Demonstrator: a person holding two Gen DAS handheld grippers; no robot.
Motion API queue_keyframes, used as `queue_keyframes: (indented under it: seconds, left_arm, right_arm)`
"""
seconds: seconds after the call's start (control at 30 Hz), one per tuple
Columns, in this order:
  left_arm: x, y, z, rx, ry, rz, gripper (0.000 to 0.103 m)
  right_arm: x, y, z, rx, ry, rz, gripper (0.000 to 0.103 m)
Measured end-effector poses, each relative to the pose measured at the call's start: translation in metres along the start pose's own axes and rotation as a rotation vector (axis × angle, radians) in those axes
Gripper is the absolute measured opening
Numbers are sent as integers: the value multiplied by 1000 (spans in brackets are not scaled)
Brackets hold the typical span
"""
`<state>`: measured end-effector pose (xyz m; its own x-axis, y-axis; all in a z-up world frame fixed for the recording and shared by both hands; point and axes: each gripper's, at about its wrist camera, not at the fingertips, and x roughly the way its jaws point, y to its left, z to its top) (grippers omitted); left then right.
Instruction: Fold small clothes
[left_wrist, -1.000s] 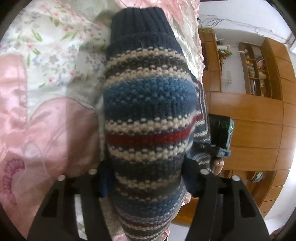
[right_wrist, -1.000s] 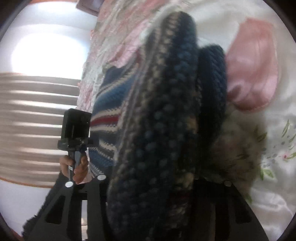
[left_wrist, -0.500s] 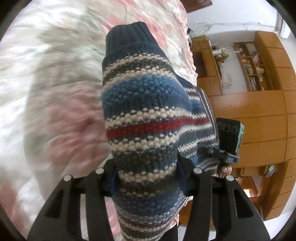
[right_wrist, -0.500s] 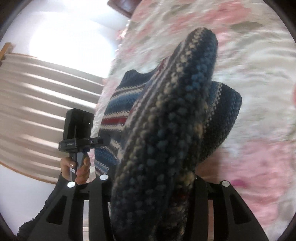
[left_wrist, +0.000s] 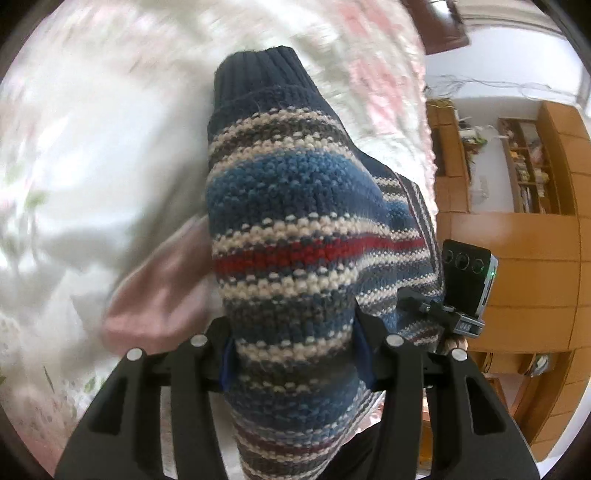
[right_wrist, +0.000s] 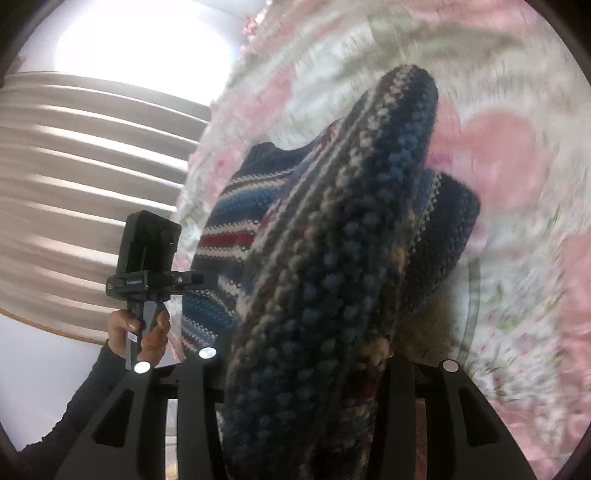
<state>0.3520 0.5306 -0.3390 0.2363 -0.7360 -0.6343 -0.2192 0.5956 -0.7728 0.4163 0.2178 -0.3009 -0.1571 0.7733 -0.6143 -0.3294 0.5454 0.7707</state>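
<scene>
In the left wrist view a blurred floral bedspread (left_wrist: 92, 177) fills the side from 7 to 12 o'clock, with a pink patch toward 8. The left gripper (left_wrist: 291, 365) sits at 6 o'clock, its two black fingers (left_wrist: 207, 369) closed against a thick fold of the striped sweater (left_wrist: 295, 236), which bulges between them and rises to a navy ribbed cuff near 12. The knit runs on toward 4 o'clock, where the other gripper's camera block shows with fingertips of a hand under it. Wooden shelves (left_wrist: 528, 166) and cabinets stand from 2 to 4 o'clock.

In the right wrist view pale curtains (right_wrist: 85, 177) cover 9 to 11 o'clock. At 8 o'clock a hand (right_wrist: 138, 332) in a dark sleeve grips the left tool's handle. The right gripper (right_wrist: 303, 369) at 6 o'clock is clamped on a bunched ridge of the sweater, which stands up toward 1 o'clock and hides the inner faces of the jaws. Another part of the garment stretches across to the left tool. The bedspread, blurred, fills 12 to 5 o'clock; whether the sweater touches it, I cannot tell.
</scene>
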Motion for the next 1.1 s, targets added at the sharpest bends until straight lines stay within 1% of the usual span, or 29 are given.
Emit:
queue_keyframes:
  seconds: [0.07,0.1,0.13,0.17,0.2,0.23,0.27,0.3,0.33,0.37,0.4,0.43,0.47,0.53,0.57,0.6,0.63,0.7,0.73,0.77,0.8,0.83,0.87,0.9,0.97,1.0,1.03,1.07,1.1]
  left_arm:
    - [2,10,-2,-13,-8,-32,50]
    - [3,11,-3,-14,-11,-42,52]
    - [4,12,-4,-13,-15,-46,53]
    - [5,13,-5,-7,-20,-39,56]
    - [3,15,-8,-3,-25,-31,60]
    - [2,14,-9,-6,-29,-28,62]
    - [-4,13,-10,-9,-37,-22,64]
    - [-14,10,-11,-3,-62,-5,70]
    - [-27,9,-14,6,-100,16,75]
    - [-47,3,-19,22,-165,41,82]
    - [-66,-7,-26,42,-232,46,86]
    - [-80,-20,-35,64,-274,35,87]
    - [-86,-29,-44,91,-284,16,88]
    - [-87,-49,-67,162,-262,-44,89]
    - [-82,-55,-76,182,-242,-69,89]
    - [-73,-62,-86,198,-218,-113,89]
    - [-66,-63,-94,199,-208,-152,89]
    - [-49,-57,-110,193,-208,-204,89]
    - [-42,-51,-114,181,-200,-207,89]
    - [-28,-37,-115,138,-193,-190,87]
    - [-21,-29,-115,109,-192,-194,82]
    - [-14,-19,-115,81,-193,-196,77]
    - [-9,-10,-116,59,-193,-197,64]
    - [-7,-3,-117,52,-193,-191,58]
    - [-5,6,-119,26,-194,-208,56]
    - [-5,9,-118,16,-196,-217,56]
    - [-8,8,-120,15,-196,-215,58]
    - [-11,5,-120,23,-197,-213,68]
    - [-15,0,-120,39,-205,-214,81]
  right_arm:
    - [8,-13,1,30,3,13,44]
    - [9,-19,3,45,3,24,47]
    - [10,-25,3,58,6,24,54]
    - [4,-31,-2,61,5,11,60]
    - [1,-34,-7,55,-1,-16,72]
    - [-5,-34,-6,38,-16,-59,79]
    - [-10,-33,-8,31,-27,-78,81]
    - [-16,-32,-10,28,-42,-86,83]
    - [-36,-31,-10,22,-88,-112,83]
    - [-50,-31,-9,20,-127,-124,84]
    - [-67,-28,-6,16,-181,-138,81]
    - [-83,-20,0,2,-236,-142,67]
    - [-92,-12,7,-15,-263,-110,60]
    - [-89,12,22,-49,-269,-58,35]
    - [-84,18,28,-57,-262,-43,31]
    - [-75,23,36,-59,-244,-23,27]
    - [-54,27,45,-56,-208,-5,25]
    - [-12,22,58,-46,-133,-7,20]
    - [-3,13,59,-35,-106,-26,18]
    - [-5,-8,53,-18,-80,-66,14]
    - [2,-20,54,-4,-66,-99,0]
    - [12,-35,58,32,-64,-107,0]
    - [14,-49,60,65,-72,-79,0]
    - [12,-57,62,87,-86,-66,0]
    - [5,-58,63,89,-104,-59,0]
    - [-1,-54,61,82,-116,-66,0]
    - [-12,-45,54,69,-137,-38,4]
    - [-26,-35,44,43,-160,3,4]
    - [-41,-17,29,1,-179,54,4]
